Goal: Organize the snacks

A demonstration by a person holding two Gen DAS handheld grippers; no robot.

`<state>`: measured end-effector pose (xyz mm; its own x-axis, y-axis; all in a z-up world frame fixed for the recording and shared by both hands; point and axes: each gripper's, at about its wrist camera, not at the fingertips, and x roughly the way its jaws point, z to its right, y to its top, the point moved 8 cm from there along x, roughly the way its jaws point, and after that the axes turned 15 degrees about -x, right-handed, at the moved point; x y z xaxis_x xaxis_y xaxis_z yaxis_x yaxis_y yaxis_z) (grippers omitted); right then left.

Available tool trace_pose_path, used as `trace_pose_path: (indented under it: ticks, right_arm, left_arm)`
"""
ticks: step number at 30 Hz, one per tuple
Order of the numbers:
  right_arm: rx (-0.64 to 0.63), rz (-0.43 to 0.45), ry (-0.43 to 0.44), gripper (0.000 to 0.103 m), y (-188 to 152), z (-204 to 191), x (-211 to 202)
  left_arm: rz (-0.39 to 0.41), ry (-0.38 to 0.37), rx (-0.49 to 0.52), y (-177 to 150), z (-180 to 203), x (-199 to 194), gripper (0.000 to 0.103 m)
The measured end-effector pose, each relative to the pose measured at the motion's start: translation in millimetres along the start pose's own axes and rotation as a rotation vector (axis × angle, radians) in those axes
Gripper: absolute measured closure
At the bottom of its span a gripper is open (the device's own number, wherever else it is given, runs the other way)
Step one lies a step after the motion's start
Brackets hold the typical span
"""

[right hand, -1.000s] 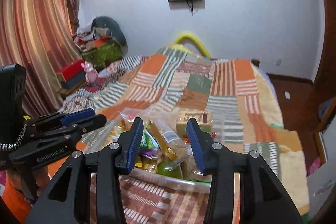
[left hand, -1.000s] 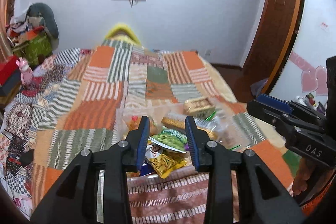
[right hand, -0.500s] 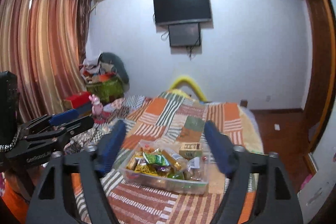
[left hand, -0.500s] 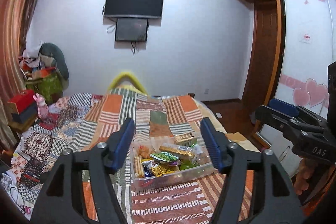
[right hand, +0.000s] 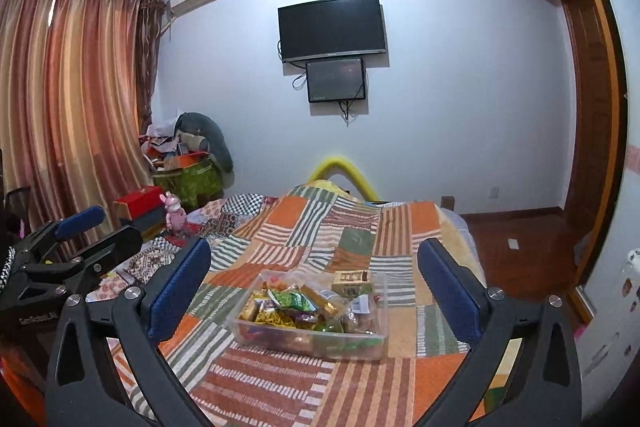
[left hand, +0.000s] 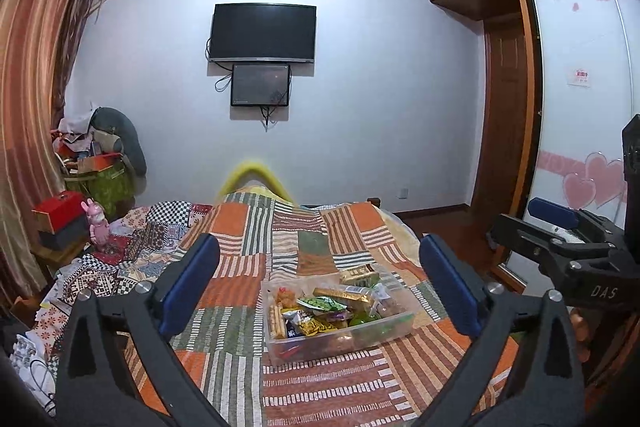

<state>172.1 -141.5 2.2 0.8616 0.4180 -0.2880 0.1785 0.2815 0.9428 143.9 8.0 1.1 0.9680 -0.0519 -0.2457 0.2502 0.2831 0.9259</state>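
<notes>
Both of my tongs were held above the near end of the bed (left hand: 248, 239), well apart from everything on it. My left tongs (left hand: 320, 287) stood wide apart with nothing between the blue pads (left hand: 188, 287). My right tongs (right hand: 316, 291) were likewise spread wide, gripping nothing. Each wrist view caught the other tool at its edge: the right one at the right margin of the left view, the left one at the left margin of the right view.

Beyond the tongs, a clear plastic bin (left hand: 340, 337) (right hand: 308, 341) sat on the patchwork quilt (right hand: 352, 235), toward the near end of the bed and nearer its right edge than its left. It was filled with mixed snack packets (left hand: 320, 311) (right hand: 296, 307): a green packet (left hand: 322, 303) near the middle, a gold wrapped bar (left hand: 346, 293) behind it, and a small box (right hand: 352, 281) at the far right corner of the bin. Individual labels were too small to read.

Farther on, a yellow curved bar (left hand: 256, 175) rose at the far end of the bed. On the left side, a pink toy figure (left hand: 98, 221) stood beside a red box (left hand: 60, 213). A television (left hand: 263, 33) hung on the far wall with a smaller screen (left hand: 260, 85) directly under it.
</notes>
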Motion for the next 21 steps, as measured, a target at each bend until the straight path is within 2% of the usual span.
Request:
trace_pose_path:
  ticks: [21]
  right_arm:
    - [0.006, -0.001, -0.018, 0.0, -8.6, 2.7, -9.7]
  left_arm:
    - [-0.012, -0.002, 0.025, -8.3, 5.1, 3.7, 0.0]
